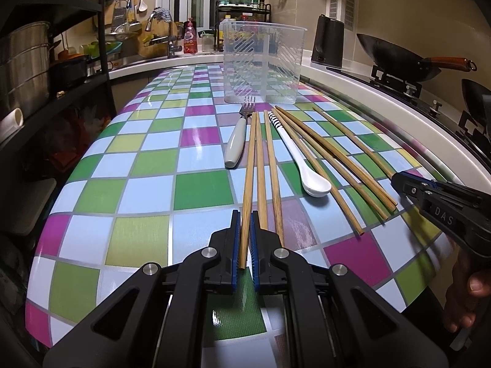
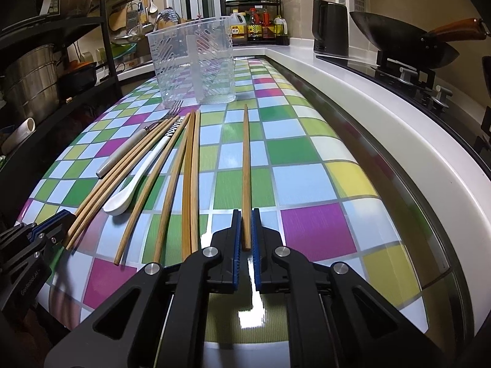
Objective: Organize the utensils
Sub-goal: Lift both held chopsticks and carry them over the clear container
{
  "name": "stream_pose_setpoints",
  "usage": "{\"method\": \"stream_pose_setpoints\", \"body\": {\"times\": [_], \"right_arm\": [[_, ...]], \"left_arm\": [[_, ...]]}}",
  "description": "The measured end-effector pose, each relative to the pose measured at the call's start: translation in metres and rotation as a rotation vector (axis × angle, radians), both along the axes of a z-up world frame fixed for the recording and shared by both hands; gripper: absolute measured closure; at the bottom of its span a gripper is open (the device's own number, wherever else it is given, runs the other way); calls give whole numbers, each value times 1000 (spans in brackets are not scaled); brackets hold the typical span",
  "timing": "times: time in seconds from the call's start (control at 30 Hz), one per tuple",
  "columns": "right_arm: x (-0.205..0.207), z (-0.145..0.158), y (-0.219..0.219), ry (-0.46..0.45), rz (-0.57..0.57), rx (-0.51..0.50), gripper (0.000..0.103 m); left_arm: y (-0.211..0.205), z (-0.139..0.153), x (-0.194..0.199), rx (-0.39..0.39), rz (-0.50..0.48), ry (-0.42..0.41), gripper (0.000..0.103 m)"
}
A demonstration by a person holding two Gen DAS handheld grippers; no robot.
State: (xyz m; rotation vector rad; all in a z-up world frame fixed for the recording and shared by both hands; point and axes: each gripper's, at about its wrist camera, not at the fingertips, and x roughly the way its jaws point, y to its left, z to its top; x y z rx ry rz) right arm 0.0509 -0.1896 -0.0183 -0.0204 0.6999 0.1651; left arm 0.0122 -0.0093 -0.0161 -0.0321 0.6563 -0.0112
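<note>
Several wooden chopsticks lie on the chequered table with a white spoon [image 1: 316, 184] and a grey-handled fork [image 1: 236, 144]. A clear plastic utensil holder [image 1: 262, 61] stands behind them, also in the right wrist view [image 2: 196, 61]. My left gripper [image 1: 245, 217] is shut on the near end of the leftmost chopstick [image 1: 249, 165]. My right gripper [image 2: 245, 214] is shut on the near end of the rightmost chopstick [image 2: 246, 165], which lies apart from the others. The right gripper also shows in the left wrist view [image 1: 396, 181]. The left gripper shows in the right wrist view [image 2: 66, 219].
A white counter [image 2: 368, 104] runs along the table's right side with a black kettle [image 2: 330, 27] and a wok [image 2: 399, 40] on a stove. A dark shelf with steel pots [image 1: 24, 64] stands left. A sink and bottles are at the back.
</note>
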Motion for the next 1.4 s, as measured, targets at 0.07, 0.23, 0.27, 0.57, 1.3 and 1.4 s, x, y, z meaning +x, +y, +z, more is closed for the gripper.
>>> {"method": "stream_pose_setpoints", "body": {"times": [0.07,0.23,0.27,0.57,1.3,1.4], "right_arm": [[3,1,2,6,4,-2,96],[9,7,0,17,6,-8,96],[10,9,-1,16,4,-9,96],[14,35,0,-25,14,-44,96],[7,133,5,-238,62,-64,96],[9,143,6,-254,68,-49,96]], "left_arm": [[0,0,-1,8,-6,-2,97],[1,10,-3,6,-18,-41,98],[1,12,-3,8,-20,-48,98],[13,38,1,-11,0,-133,98],[21,111,1,4,-12,-317,98],[25,118,5,1,-6,-326,98]]}}
